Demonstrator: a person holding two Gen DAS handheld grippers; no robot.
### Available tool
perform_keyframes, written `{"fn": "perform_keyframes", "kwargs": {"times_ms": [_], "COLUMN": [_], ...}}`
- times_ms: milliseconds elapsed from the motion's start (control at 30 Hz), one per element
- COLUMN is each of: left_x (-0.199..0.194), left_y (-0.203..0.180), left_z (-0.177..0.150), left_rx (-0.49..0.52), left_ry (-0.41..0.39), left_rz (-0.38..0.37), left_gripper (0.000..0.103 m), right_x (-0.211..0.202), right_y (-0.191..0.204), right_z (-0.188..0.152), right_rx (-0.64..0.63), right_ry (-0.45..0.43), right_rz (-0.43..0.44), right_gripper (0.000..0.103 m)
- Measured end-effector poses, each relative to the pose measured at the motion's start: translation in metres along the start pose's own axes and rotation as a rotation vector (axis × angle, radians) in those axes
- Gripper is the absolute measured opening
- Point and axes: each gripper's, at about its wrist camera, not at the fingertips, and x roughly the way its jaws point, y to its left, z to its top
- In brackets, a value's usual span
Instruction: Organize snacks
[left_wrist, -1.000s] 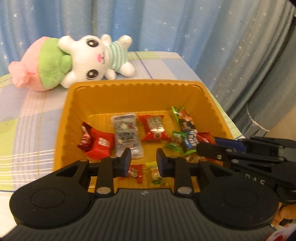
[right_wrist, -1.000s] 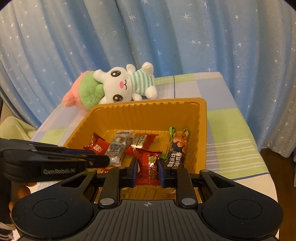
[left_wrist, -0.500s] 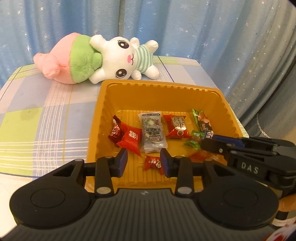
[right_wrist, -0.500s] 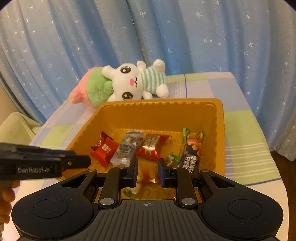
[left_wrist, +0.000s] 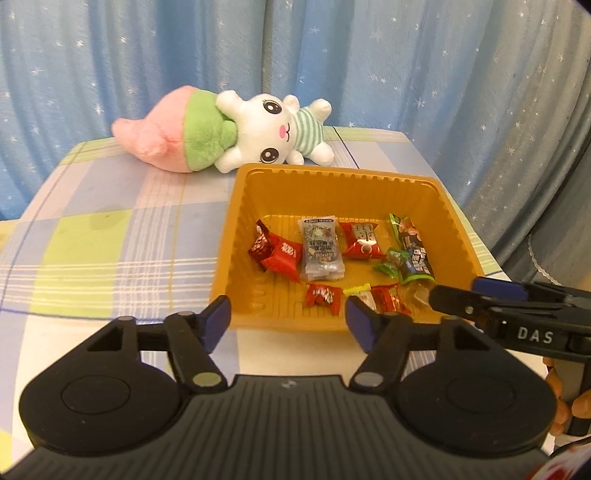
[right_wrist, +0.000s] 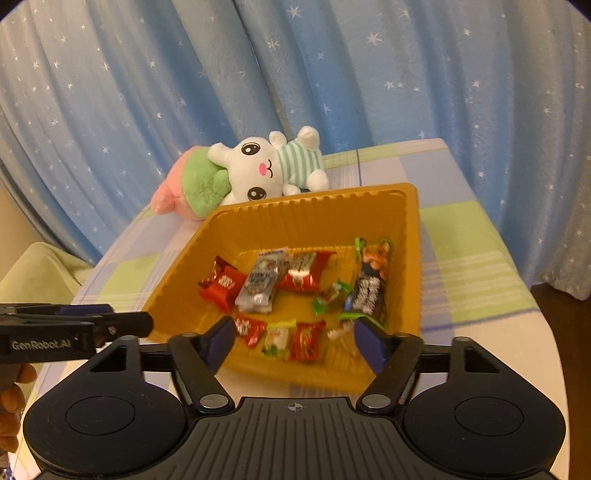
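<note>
Both the left gripper (left_wrist: 288, 317) and the right gripper (right_wrist: 295, 338) are opening, empty, above the orange tray's (left_wrist: 332, 173) near edge. The wrapped candies (left_wrist: 323, 294) look light, crinkly and slippery. They are probably best pinched across the twisted wrapper ends.

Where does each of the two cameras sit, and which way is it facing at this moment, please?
Left wrist: on the left gripper, looking down along its opening, empty jaws at the orange tray; the right gripper and fingertips show at right.
Right wrist: on the right gripper, jaws opening and empty, facing the tray from its other near corner; the left gripper and a hand show at left.
Shared: tray, snacks, plush rabbit, checked tablecloth, blue curtain.
</note>
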Motion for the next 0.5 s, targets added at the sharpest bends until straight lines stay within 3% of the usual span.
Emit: {"fn": "perform_keyframes", "kwargs": {"times_ms": [167,500], "left_x": [-0.032,-0.089], "left_y": [-0.006,-0.012], "left_z": [-0.018,-0.063], "left_rx": [0.005,-0.048], "left_ry": [-0.011,-0.001], "left_rz": [0.003,0.052], "left_gripper": [0.071,0.073], "right_x": [-0.025,-0.072], "right_y": [0.001,0.015], "right_z": [-0.016,-0.048], "right_rx": [0.013,-0.007], "right_ry": [0.017,0.060], "right_rz": [-0.003,0.012], "right_gripper": [0.085,0.088]}}
